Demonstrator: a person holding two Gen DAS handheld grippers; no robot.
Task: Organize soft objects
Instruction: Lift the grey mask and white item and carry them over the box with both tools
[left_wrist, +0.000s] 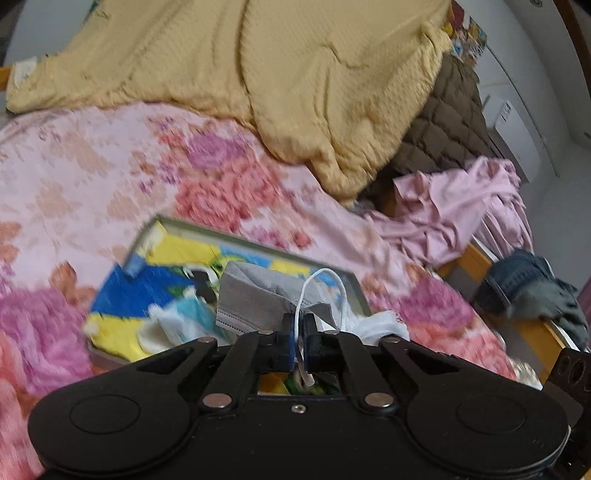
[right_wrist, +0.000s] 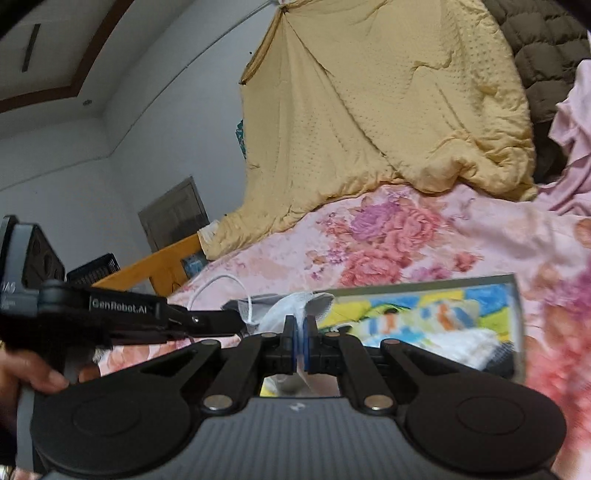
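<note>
A shallow grey-rimmed tray (left_wrist: 258, 244) (right_wrist: 424, 285) with a bright cartoon lining lies on the floral bedsheet (left_wrist: 92, 166) and holds several soft masks. My left gripper (left_wrist: 299, 321) is shut on the edge of a grey face mask (left_wrist: 255, 295), lifted over the tray with its white ear loop (left_wrist: 325, 288) arching up. In the right wrist view the left gripper (right_wrist: 221, 318) comes in from the left, held by a hand (right_wrist: 33, 373). My right gripper (right_wrist: 300, 325) is shut on a white gauzy mask (right_wrist: 295, 306) beside the grey one (right_wrist: 238, 305). I cannot tell whether they are one piece.
A yellow quilt (left_wrist: 295, 74) is heaped at the back of the bed, with a brown quilted jacket (left_wrist: 443, 122) and pink cloth (left_wrist: 461, 210) to its right. Jeans (left_wrist: 524, 277) hang over the wooden bed frame (left_wrist: 469, 258). A dark crate (right_wrist: 94, 269) stands beyond the frame.
</note>
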